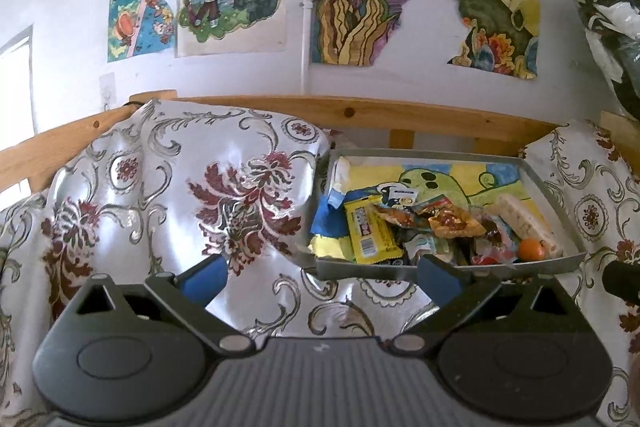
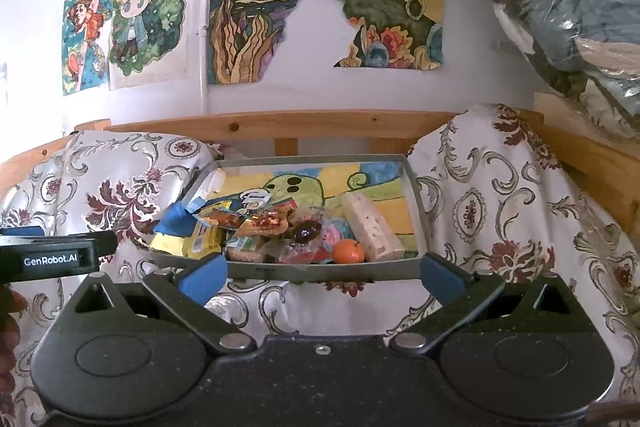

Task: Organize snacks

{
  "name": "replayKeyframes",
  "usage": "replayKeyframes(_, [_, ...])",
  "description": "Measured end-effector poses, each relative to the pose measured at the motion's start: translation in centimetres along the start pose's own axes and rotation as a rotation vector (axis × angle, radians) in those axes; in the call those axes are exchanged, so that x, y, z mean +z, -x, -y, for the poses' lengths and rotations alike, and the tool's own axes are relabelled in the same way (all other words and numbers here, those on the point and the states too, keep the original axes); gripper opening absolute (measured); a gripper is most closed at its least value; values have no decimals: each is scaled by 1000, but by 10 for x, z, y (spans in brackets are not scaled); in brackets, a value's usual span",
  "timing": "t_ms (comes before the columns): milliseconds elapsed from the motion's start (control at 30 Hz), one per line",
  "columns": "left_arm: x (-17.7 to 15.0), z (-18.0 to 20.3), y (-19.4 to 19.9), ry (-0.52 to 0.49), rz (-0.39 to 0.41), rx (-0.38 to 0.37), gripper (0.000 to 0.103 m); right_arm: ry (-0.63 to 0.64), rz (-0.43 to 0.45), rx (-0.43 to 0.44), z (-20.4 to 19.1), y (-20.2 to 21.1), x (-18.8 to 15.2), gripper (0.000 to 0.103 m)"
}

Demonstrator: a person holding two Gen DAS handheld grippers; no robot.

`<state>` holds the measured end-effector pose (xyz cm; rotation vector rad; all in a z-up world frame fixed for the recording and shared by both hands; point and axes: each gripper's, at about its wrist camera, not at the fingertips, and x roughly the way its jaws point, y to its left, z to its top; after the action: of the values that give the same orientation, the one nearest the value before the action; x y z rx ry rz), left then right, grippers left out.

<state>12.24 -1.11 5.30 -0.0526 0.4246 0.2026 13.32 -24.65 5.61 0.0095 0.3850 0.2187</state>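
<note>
Both blue-padded black grippers, left gripper point(image 1: 322, 273) and right gripper point(image 2: 322, 273), gape wide before a shallow grey metal tray point(image 2: 320, 271) of crinkly wrapped snacks point(image 2: 260, 227).

The left hand-held gripper point(image 1: 322, 273) has a matte black body with a ribbed grey panel across its middle. Two large rounded housings flank that panel, each with a shallow oval recess moulded into its top. Angular black arms run forward from silver round pivot pins, and each arm ends in a blue pad on its fingertip point(image 1: 206, 277). Triangular cut-outs sit in the outer shoulders. The right hand-held gripper point(image 2: 322, 273) has the same build, but its centre panel is speckled black and carries a small silver screw. Seen from the right wrist, the left unit's side bears white "GenRobot.AI" lettering.
</note>
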Motion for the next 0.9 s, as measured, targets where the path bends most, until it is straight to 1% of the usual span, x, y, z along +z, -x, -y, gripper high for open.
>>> replayKeyframes(267, [-17, -9, 14, 0, -2, 1, 103, -24, -12, 4, -3, 16, -10, 102])
replayKeyframes(567, [-28, -17, 23, 14, -11, 0, 103, -35, -22, -7, -2, 27, -19, 102])
replayKeyframes(733, [-36, -19, 29, 14, -44, -32, 103, -36, -35, -12, -1, 30, -26, 102])
replayKeyframes(900, [-45, -23, 36, 20, -70, -38, 103, -28, -59, -10, -5, 36, -35, 102])
